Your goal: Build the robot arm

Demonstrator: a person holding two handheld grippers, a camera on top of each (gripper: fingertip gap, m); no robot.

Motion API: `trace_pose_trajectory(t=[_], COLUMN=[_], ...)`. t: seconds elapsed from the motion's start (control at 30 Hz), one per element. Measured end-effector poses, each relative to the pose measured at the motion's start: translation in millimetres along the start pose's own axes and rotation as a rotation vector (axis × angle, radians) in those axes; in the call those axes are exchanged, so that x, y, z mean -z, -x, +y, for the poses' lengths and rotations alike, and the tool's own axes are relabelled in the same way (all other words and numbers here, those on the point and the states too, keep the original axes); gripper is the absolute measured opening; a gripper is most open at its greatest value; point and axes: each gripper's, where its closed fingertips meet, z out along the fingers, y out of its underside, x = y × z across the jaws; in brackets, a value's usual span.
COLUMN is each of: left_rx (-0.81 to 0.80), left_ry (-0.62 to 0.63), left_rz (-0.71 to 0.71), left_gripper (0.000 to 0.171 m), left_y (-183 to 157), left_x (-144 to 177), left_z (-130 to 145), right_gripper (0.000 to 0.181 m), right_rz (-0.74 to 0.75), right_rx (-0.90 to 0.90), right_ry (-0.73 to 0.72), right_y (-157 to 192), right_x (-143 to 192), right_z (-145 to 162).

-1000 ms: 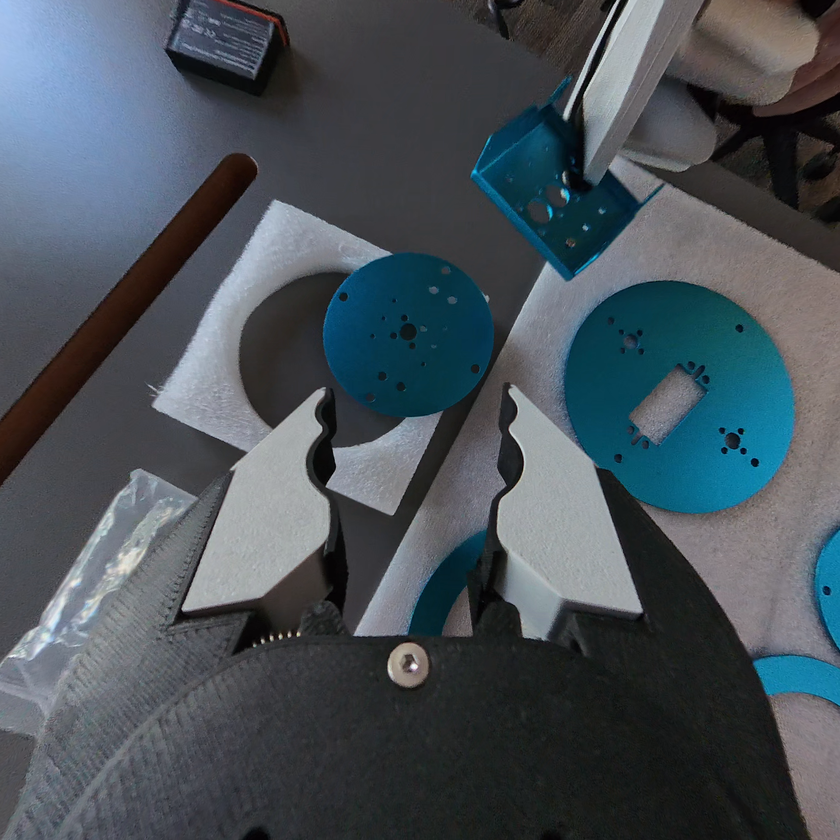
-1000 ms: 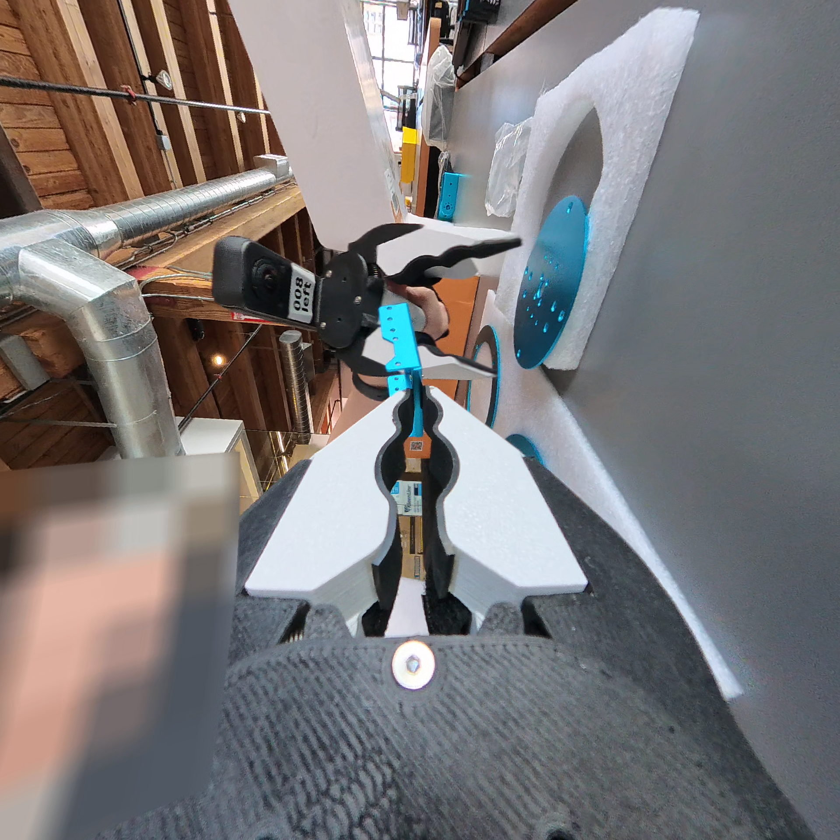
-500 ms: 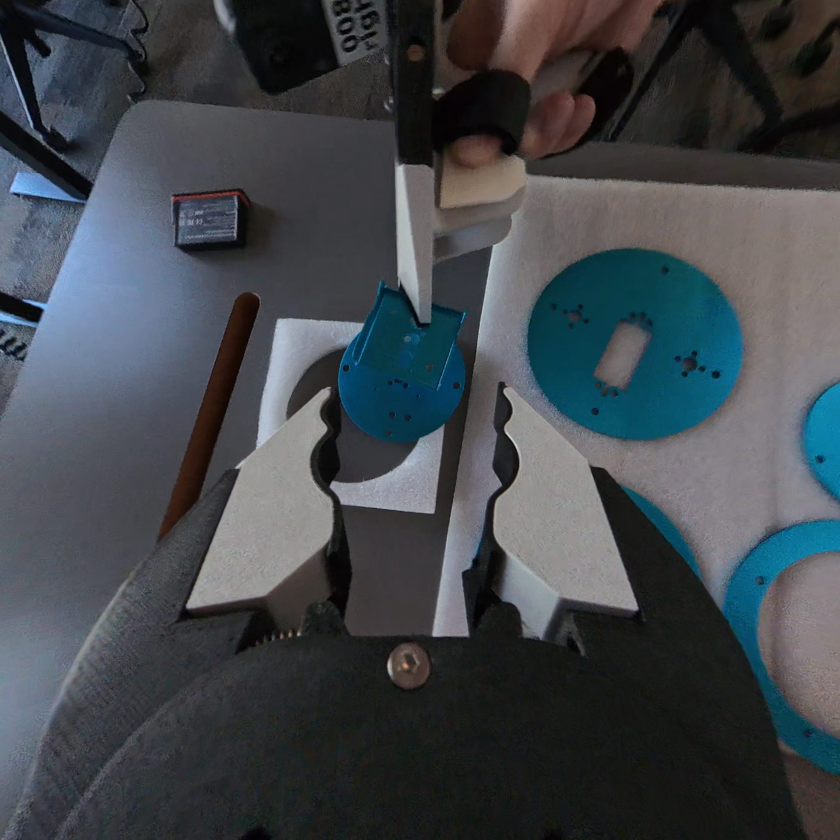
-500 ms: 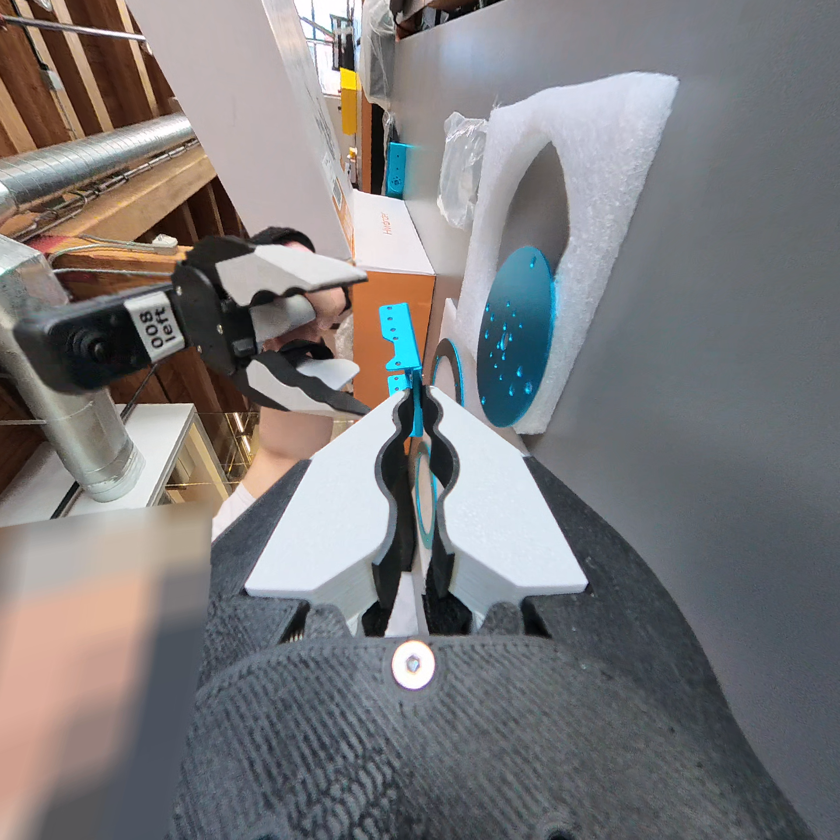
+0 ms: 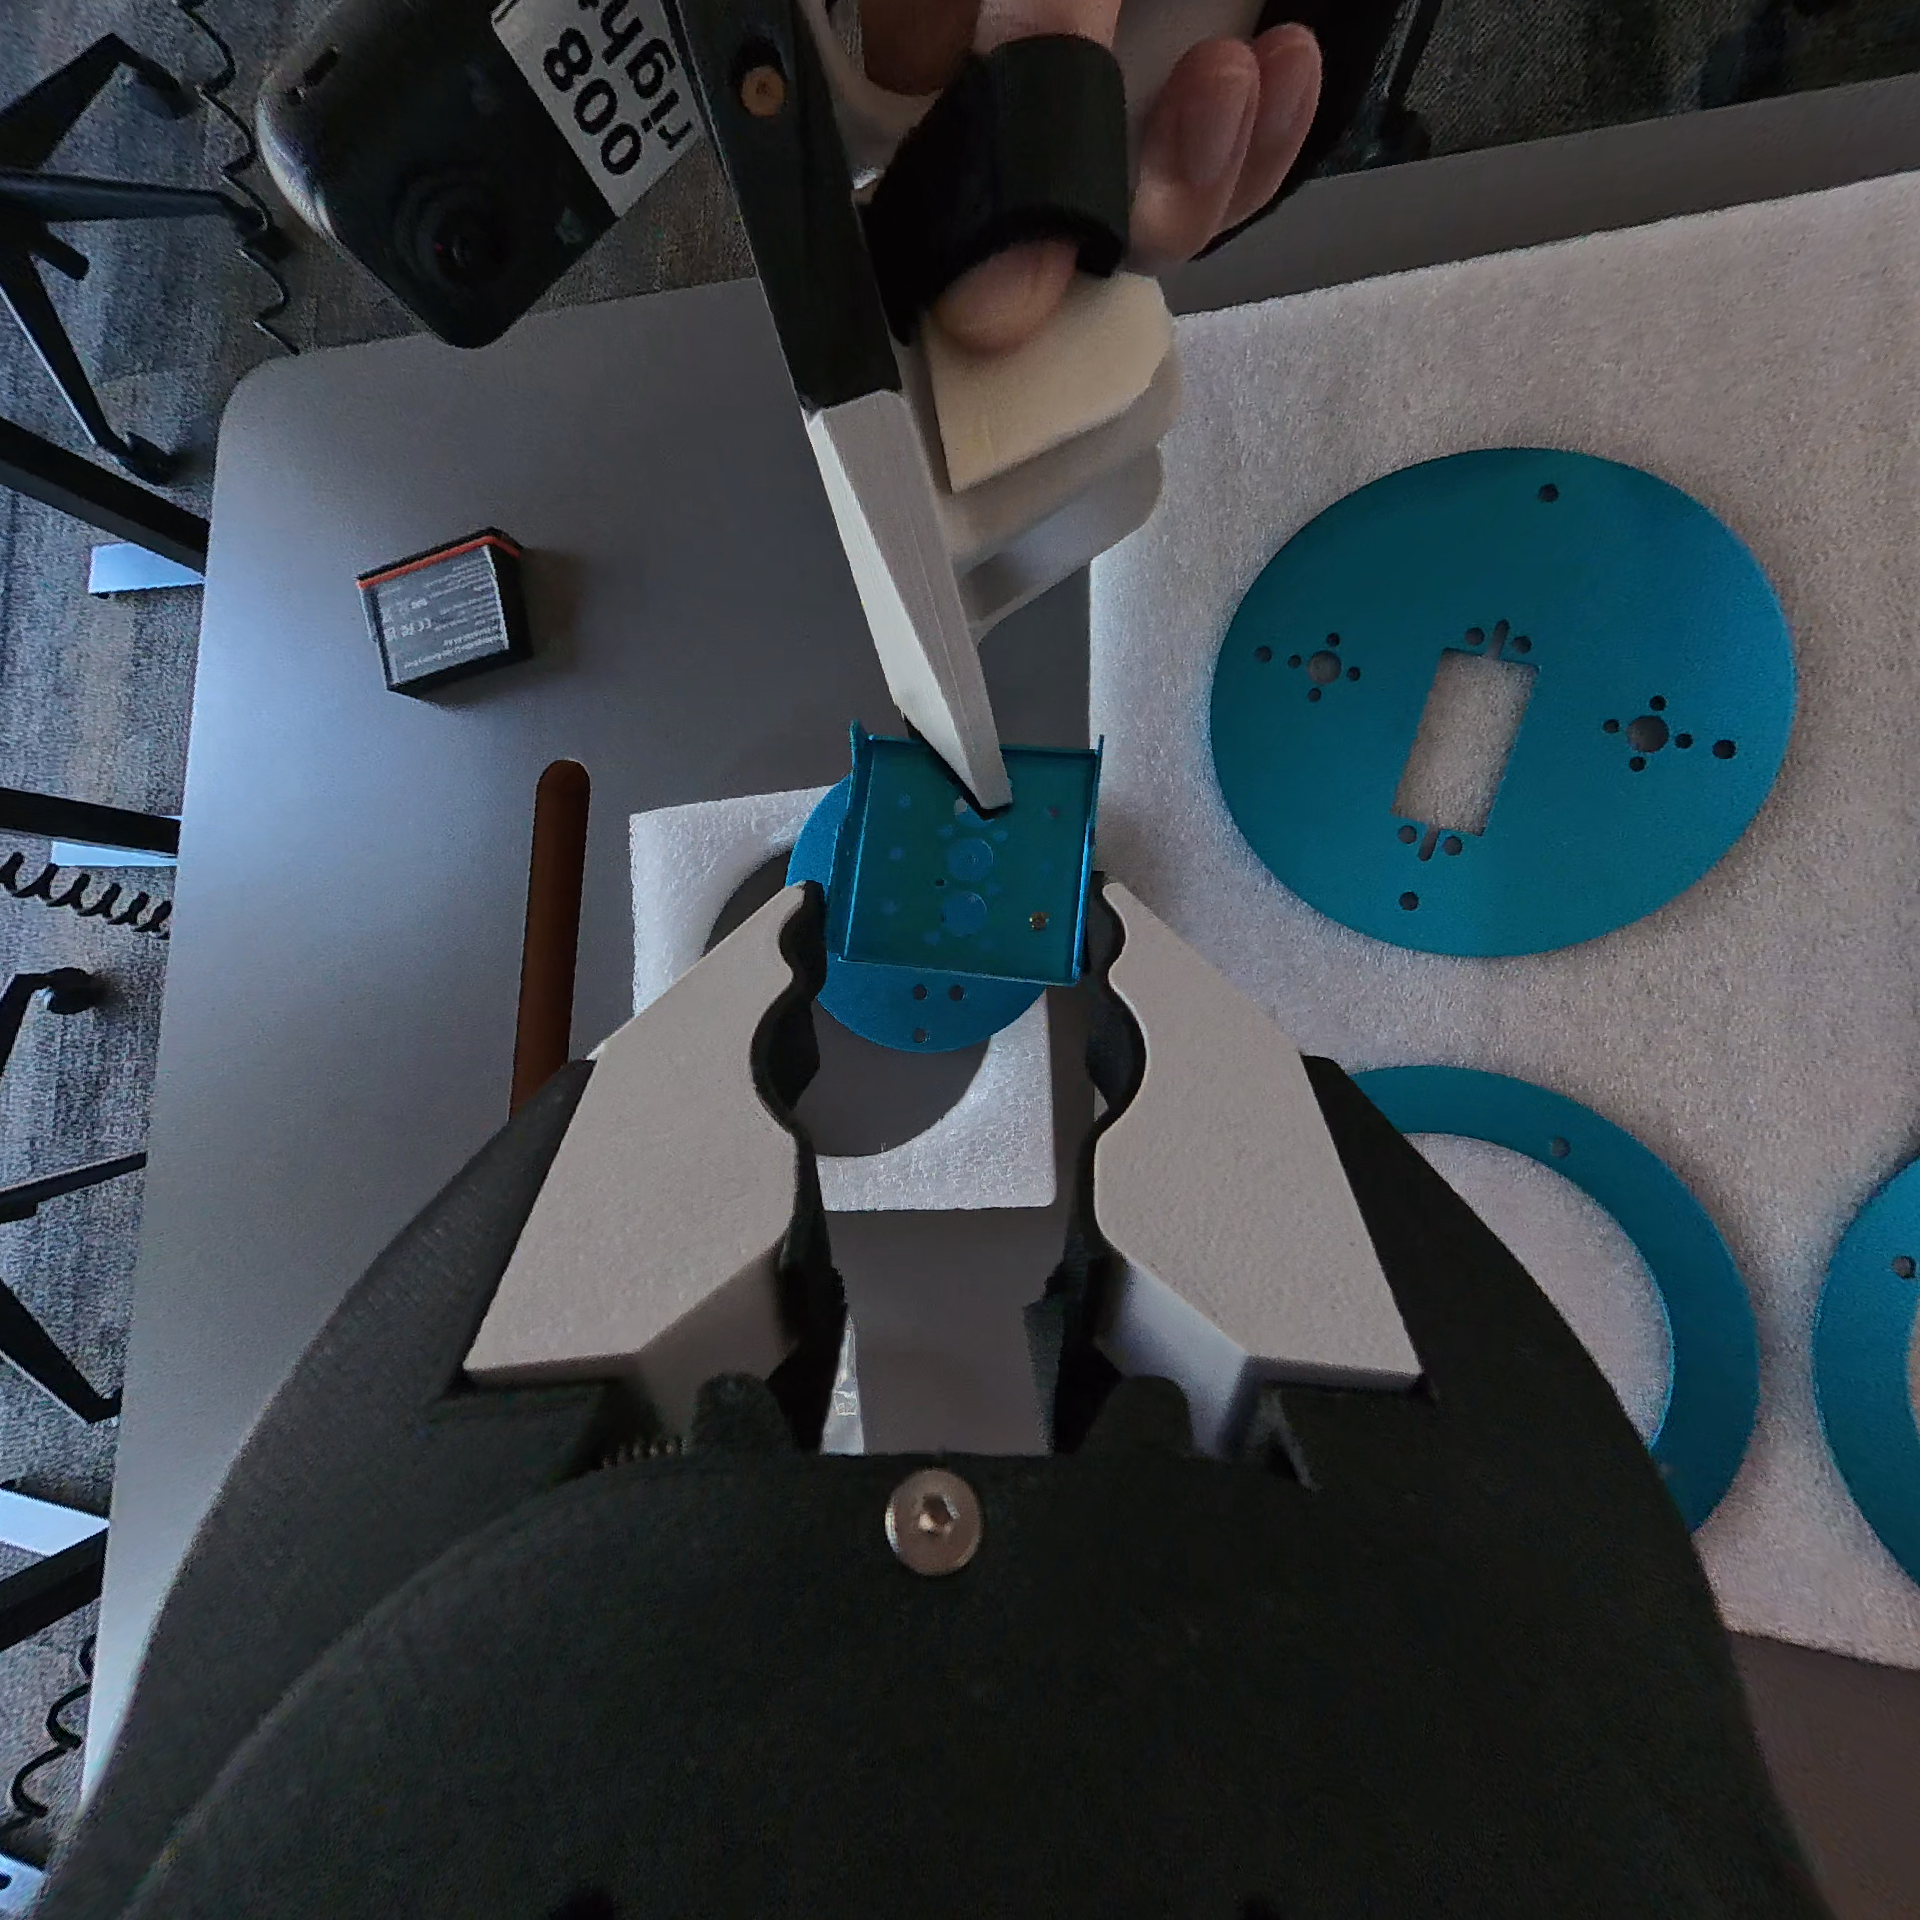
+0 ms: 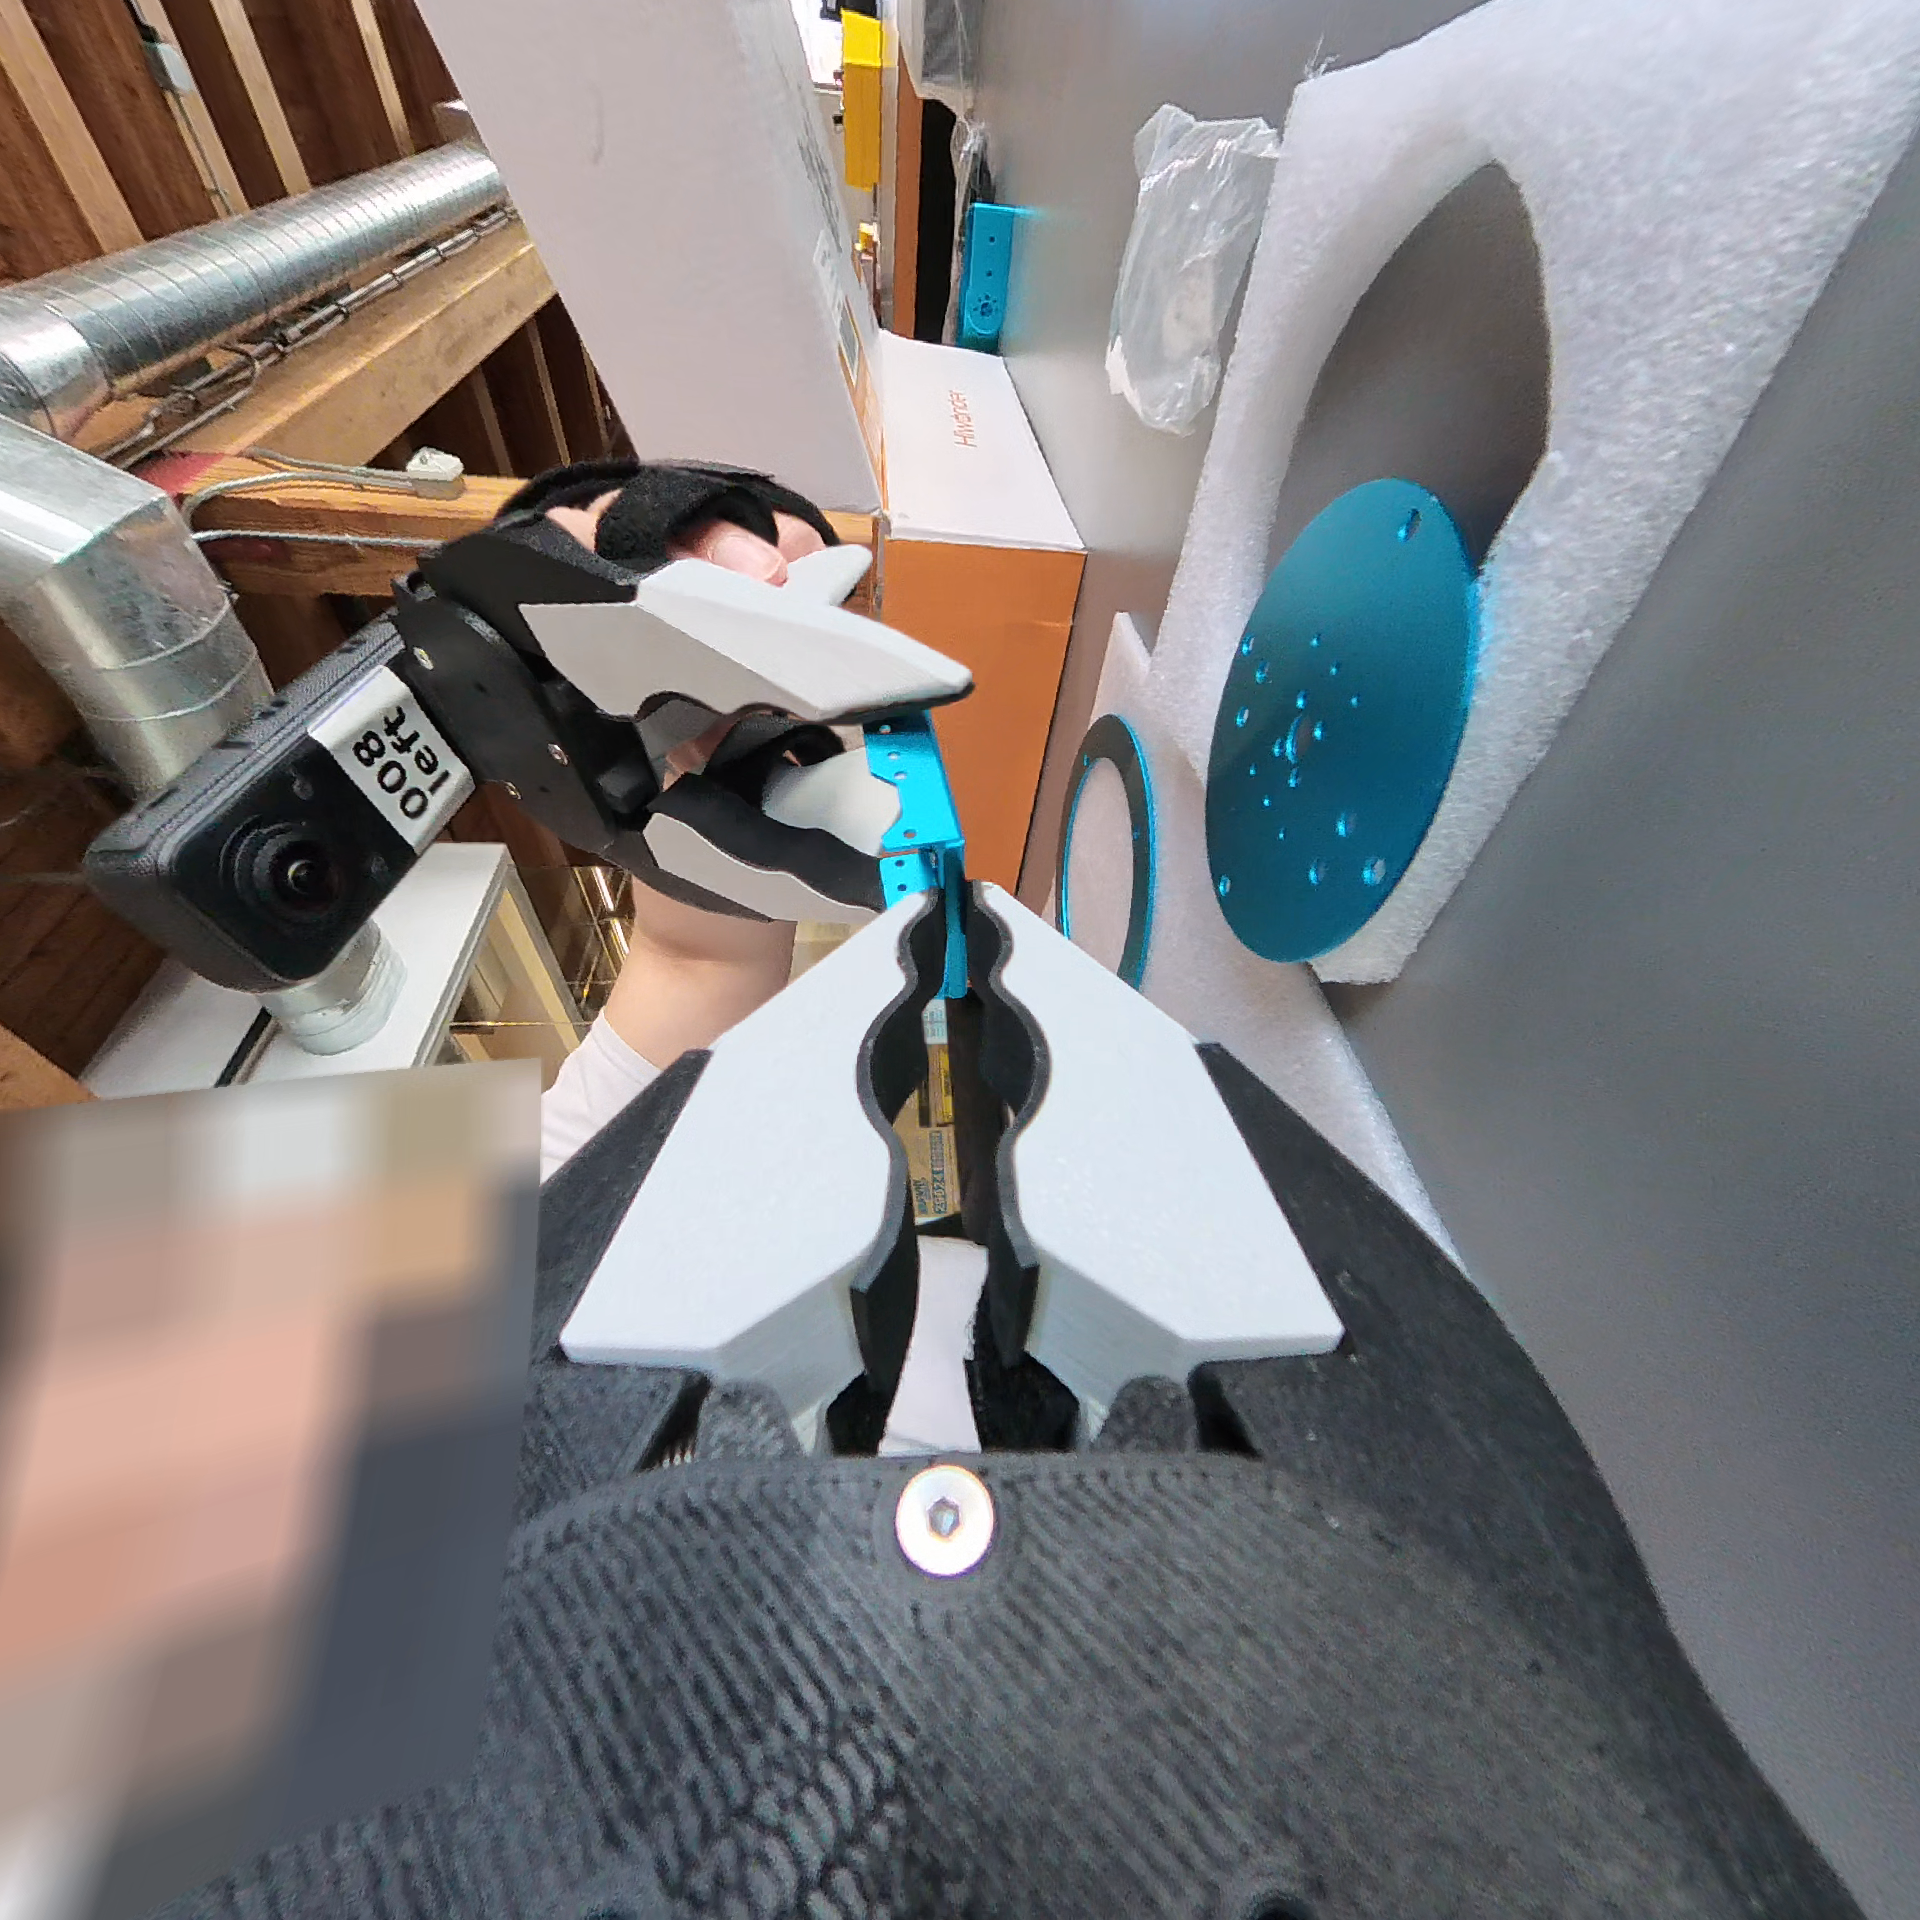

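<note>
My right gripper (image 6: pixel 954 914) is shut on the edge of a blue U-shaped bracket with holes (image 6: pixel 920 821) and holds it in the air. In the left wrist view the right gripper (image 5: pixel 987 800) comes down from above with the bracket (image 5: pixel 966 883). My left gripper (image 5: pixel 956 914) is open, and its fingertips (image 5: pixel 800 925) flank the bracket's two side walls closely. It also shows in the right wrist view (image 6: pixel 914 758). Below the bracket a small blue disc (image 5: pixel 914 1023) lies on a white foam piece with a round hole (image 5: pixel 935 1174).
A grey table (image 5: pixel 364 935) carries a white foam sheet (image 5: pixel 1558 364) with a large blue disc with a rectangular slot (image 5: pixel 1496 707) and a blue ring (image 5: pixel 1621 1247). A black battery (image 5: pixel 447 623) lies far left. An orange-and-white box (image 6: pixel 977 582) and a plastic bag (image 6: pixel 1184 260) stand behind. My left and right fingertips are right by each other. The black battery (image 5: pixel 447 623) is about 20 cm from both grippers' fingertips.
The right gripper has brought the bracket over the small disc. My left gripper has moved up to it, and its jaws have narrowed around the bracket's sides.
</note>
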Motion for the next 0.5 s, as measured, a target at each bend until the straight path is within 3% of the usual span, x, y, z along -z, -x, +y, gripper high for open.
trace_pose_trajectory(t=[0.1,0.17,0.23,0.33,0.43,0.5], left_rx=[0.022,0.044,0.065,0.078,0.077,0.069], left_ry=[-0.021,-0.045,-0.049,-0.032,-0.015,0.001], left_rz=[-0.016,-0.023,-0.02,0.007,0.04,0.054], left_gripper=[0.048,0.048,0.048,0.048,0.048,0.049], left_y=[0.1,-0.2,-2.5,-11.0,-19.9,-23.5], left_x=[3.2,6.8,9.8,13.3,16.1,17.0], left_z=[-2.3,-4.1,-1.7,4.6,6.4,6.3], right_gripper=[0.002,0.034,0.05,0.092,0.092,0.092], right_rz=[-0.005,0.041,0.104,0.351,0.62,0.749], right_rx=[0.062,0.134,0.286,0.859,1.359,1.447], right_ry=[-0.006,-0.005,0.037,0.03,0.063,0.194], right_y=[4.0,3.1,6.4,20.0,39.5,33.4], right_x=[0.4,2.0,6.4,16.8,14.7,4.5], right_z=[-0.7,-1.6,4.2,5.9,12.7,20.2])
